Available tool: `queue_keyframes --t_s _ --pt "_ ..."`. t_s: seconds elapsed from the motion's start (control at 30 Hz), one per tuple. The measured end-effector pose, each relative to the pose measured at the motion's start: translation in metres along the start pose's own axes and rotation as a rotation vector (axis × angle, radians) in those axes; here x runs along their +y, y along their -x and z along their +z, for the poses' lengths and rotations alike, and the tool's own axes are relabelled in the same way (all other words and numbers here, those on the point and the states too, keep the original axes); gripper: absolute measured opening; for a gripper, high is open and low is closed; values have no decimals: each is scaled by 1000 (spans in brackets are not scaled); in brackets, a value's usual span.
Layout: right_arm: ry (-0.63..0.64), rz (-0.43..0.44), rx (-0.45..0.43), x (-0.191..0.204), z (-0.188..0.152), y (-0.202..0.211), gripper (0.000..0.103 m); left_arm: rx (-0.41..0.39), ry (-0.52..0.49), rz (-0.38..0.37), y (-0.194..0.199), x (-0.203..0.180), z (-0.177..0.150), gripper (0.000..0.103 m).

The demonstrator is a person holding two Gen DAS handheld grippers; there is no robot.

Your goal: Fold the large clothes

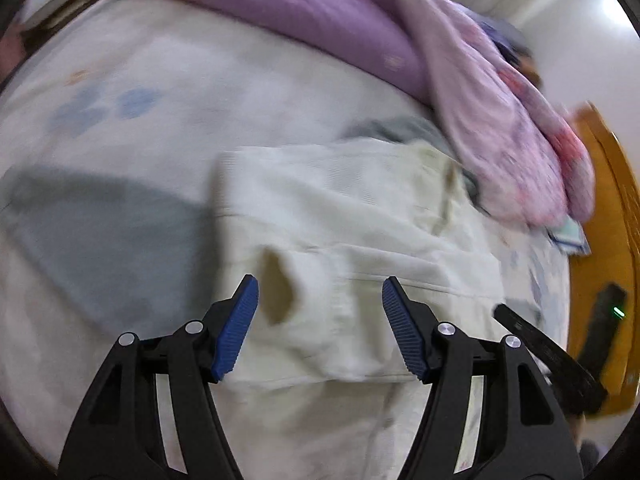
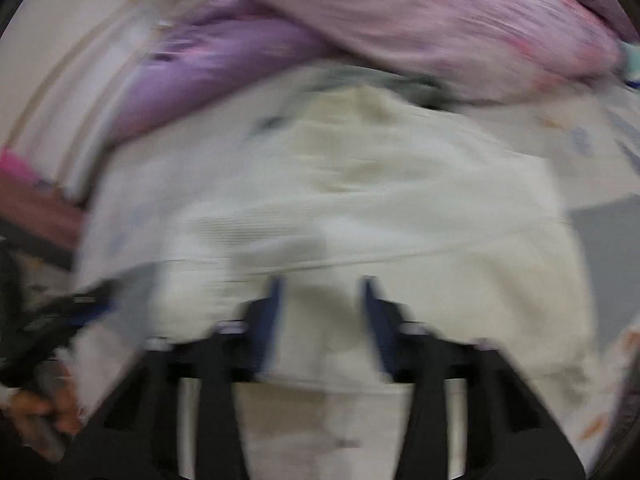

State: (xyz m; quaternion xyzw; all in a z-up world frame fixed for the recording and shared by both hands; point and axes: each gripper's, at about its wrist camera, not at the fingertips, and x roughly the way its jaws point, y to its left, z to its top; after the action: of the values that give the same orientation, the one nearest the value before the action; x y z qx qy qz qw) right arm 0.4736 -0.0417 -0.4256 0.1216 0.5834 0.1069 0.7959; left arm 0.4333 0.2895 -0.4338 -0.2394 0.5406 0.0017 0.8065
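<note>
So the big cream-white ribbed-knit garment [image 1: 352,216] is lying mostly flat on the bed with the pale printed sheet [image 1: 140,92], and everything else sits around it. The left hand-held gripper [image 1: 320,292] hovers over the garment's near edge with its blue ribbed pads [image 1: 236,332] spread wide and nothing between them; a brownish oval patch [image 1: 278,288] on the garment shows right in that gap. A flat grey cloth [image 1: 100,232] lies on the sheet just beside the garment, on the side of the left pad, touching or slightly tucked under its edge, hard to tell which. Behind the garment, at its far edge, there's a big rumpled purple and pink floral quilt [image 1: 360,32], and a bit of grey-green fabric [image 1: 400,128] peeks out between the two. The right wrist view is badly motion-blurred, but the right hand-held gripper [image 2: 320,292] is also over the garment [image 2: 360,208] with its fingers apart, a narrower gap than the left one, and I can't see cloth pinched in it. The quilt [image 2: 400,20] fills the far side there too. The other gripper's black arm [image 1: 548,356] pokes in beside the garment, near an orange-brown wooden panel [image 1: 600,220].
</note>
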Motion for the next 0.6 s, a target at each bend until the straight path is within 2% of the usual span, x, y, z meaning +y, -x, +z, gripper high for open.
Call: queue_keyframes --t_s 0.07,0.13,0.2,0.23,0.27,0.37,0.43,0.5,0.53,0.57,0.6 --pt "-105 -48 24 -48 11 -10 9 42 -60 -8 -20 -19 1 66" --pt "-161 -65 54 -78 15 -20 9 102 -96 17 -47 -26 -2 66" --pt "-252 -52 103 -112 17 -36 9 196 -84 104 -89 -12 -8 66" --pt "-291 -54 145 -127 15 -49 6 252 -57 150 -108 1 -11 65" --pt "-321 -59 172 -140 12 -60 6 273 -36 166 -116 9 -12 65" --pt "-371 14 213 -156 9 -76 6 281 -2 127 -124 21 -10 65" --pt "-381 37 239 -155 15 -69 14 274 -8 82 -115 17 -4 66" --pt "-379 76 196 -153 27 -49 24 211 17 -5 -91 18 9 69" --pt "-370 78 170 -153 36 -39 43 161 51 -37 -75 24 21 73" --pt "-364 58 150 -156 46 -33 56 133 77 -34 -69 29 29 81" --pt "-359 43 136 -159 54 -30 56 101 105 -8 -63 38 40 82"
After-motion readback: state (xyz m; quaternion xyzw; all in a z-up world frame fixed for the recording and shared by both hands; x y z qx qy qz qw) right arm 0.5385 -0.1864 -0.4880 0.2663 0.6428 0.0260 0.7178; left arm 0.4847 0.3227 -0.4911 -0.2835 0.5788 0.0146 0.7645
